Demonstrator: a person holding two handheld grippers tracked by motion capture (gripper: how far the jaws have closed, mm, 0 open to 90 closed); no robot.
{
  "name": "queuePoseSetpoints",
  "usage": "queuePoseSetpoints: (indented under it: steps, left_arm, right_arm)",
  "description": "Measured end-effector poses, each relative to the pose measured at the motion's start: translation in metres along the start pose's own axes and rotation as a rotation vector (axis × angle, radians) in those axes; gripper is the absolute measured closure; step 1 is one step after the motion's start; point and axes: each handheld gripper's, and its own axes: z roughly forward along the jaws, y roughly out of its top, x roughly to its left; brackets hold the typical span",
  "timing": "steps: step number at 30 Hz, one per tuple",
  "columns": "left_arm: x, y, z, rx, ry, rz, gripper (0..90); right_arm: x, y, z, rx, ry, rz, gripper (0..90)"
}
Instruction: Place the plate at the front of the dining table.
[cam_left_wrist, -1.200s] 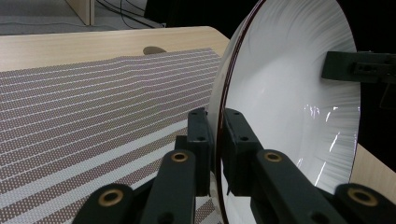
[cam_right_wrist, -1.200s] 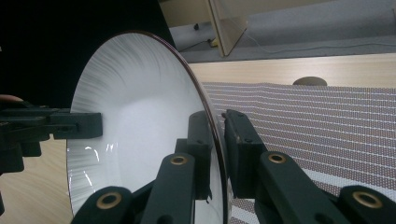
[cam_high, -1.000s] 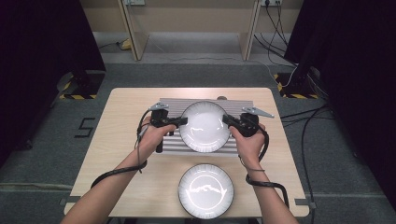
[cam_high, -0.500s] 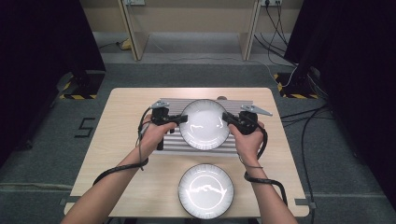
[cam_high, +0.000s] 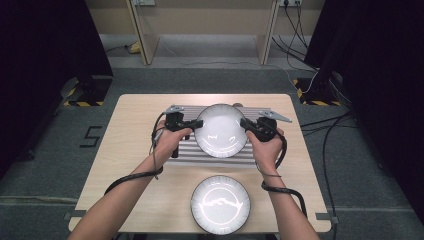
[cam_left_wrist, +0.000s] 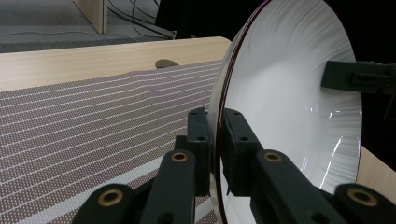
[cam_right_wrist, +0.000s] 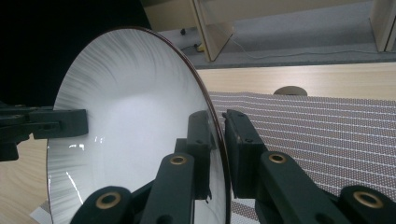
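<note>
A white plate (cam_high: 220, 131) with a dark rim hangs over the grey ridged mat (cam_high: 200, 156), gripped from both sides. My left gripper (cam_high: 194, 123) is shut on its left rim. My right gripper (cam_high: 246, 124) is shut on its right rim. In the left gripper view the jaws (cam_left_wrist: 215, 149) pinch the plate's (cam_left_wrist: 289, 107) edge, and the other gripper's jaw (cam_left_wrist: 355, 77) clamps the far rim. The right gripper view shows its jaws (cam_right_wrist: 217, 149) pressed on the plate's (cam_right_wrist: 130, 130) rim. A second white plate (cam_high: 220, 204) lies flat near the table's front edge.
The mat (cam_left_wrist: 93, 121) covers the middle of the light wooden table (cam_high: 135, 150); a round cable hole (cam_right_wrist: 289, 91) sits just past it. Cables trail from both grippers over the front of the table. Desk legs and wires stand on the grey floor beyond.
The held plate and both hands have crept slightly toward the far side of the mat. Both grips on the rim are unchanged.
</note>
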Motion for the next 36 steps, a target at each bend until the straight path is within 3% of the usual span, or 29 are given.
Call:
queuePoseSetpoints:
  steps: [36]
  left_arm:
    - [0.015, 0.009, 0.022, 0.012, 0.040, -0.027, 81.5]
  right_arm:
    - [-0.013, 0.004, 0.026, 0.016, -0.037, 0.026, 80.9]
